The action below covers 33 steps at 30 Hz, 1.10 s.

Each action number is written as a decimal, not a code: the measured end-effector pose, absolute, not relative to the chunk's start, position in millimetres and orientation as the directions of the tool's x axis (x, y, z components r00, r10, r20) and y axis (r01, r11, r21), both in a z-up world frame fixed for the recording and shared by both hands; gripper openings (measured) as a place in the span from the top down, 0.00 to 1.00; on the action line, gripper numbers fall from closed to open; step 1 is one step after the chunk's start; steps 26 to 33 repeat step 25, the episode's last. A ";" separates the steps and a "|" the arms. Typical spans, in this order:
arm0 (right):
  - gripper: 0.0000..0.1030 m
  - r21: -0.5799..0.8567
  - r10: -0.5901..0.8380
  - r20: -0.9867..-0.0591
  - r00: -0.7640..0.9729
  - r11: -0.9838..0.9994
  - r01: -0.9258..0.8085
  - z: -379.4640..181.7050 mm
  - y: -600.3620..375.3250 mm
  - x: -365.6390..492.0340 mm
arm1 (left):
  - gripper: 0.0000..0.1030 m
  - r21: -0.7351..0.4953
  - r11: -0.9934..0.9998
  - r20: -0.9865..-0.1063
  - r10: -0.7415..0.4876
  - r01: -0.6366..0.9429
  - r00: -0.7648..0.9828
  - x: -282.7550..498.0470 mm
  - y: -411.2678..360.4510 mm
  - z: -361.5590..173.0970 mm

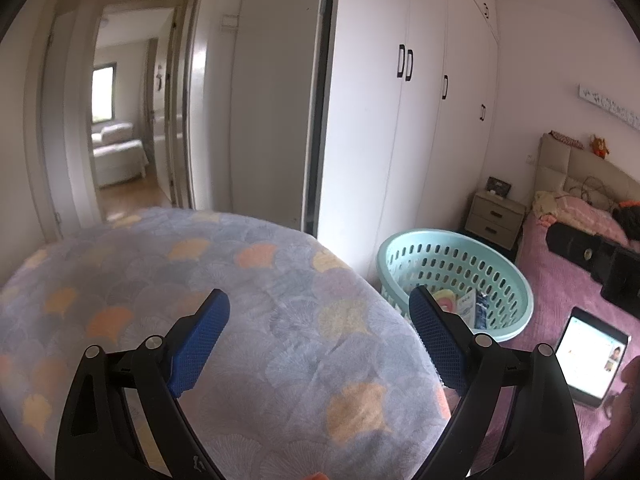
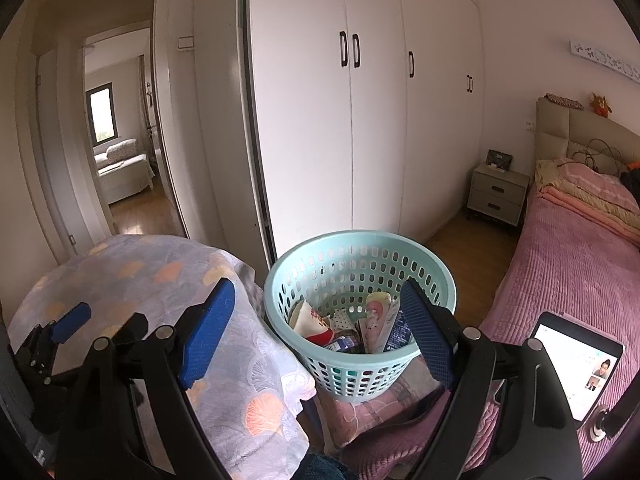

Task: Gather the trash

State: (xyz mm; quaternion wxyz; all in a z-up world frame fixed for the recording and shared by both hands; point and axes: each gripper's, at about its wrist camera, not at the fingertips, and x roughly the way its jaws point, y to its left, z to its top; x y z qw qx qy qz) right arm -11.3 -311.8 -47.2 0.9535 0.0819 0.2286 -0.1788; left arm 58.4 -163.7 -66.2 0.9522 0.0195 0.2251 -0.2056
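Note:
A light-teal perforated basket (image 2: 316,264) stands beside the bed and holds several wrappers and packets of trash (image 2: 372,320). It also shows in the left wrist view (image 1: 436,256), off to the right of my left gripper. My left gripper (image 1: 320,332) is open and empty above a blue-grey blanket with orange fan patterns (image 1: 192,264). My right gripper (image 2: 320,328) is open and empty, hovering just over the basket's near rim. The left gripper also shows at the lower left of the right wrist view (image 2: 68,328).
White wardrobe doors (image 2: 360,120) stand behind the basket. A pink-covered bed (image 2: 576,264) is on the right with a lit tablet (image 2: 576,364) on it. A nightstand (image 2: 498,194) sits by the headboard. An open doorway (image 2: 120,152) is on the left.

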 end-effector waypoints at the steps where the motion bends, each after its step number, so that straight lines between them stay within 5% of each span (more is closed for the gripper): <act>1: 0.22 0.074 -0.304 -0.463 0.832 0.923 0.378 -45.8 -311.1 -11.5 | 0.14 -0.043 0.920 -0.434 -0.369 0.390 0.822 56.8 -164.3 -64.2; 33: 0.19 0.050 -0.255 -0.432 0.865 0.951 0.306 -25.7 -270.1 -3.6 | 0.12 -0.022 0.955 -0.441 -0.274 0.295 0.855 41.1 -80.0 -32.0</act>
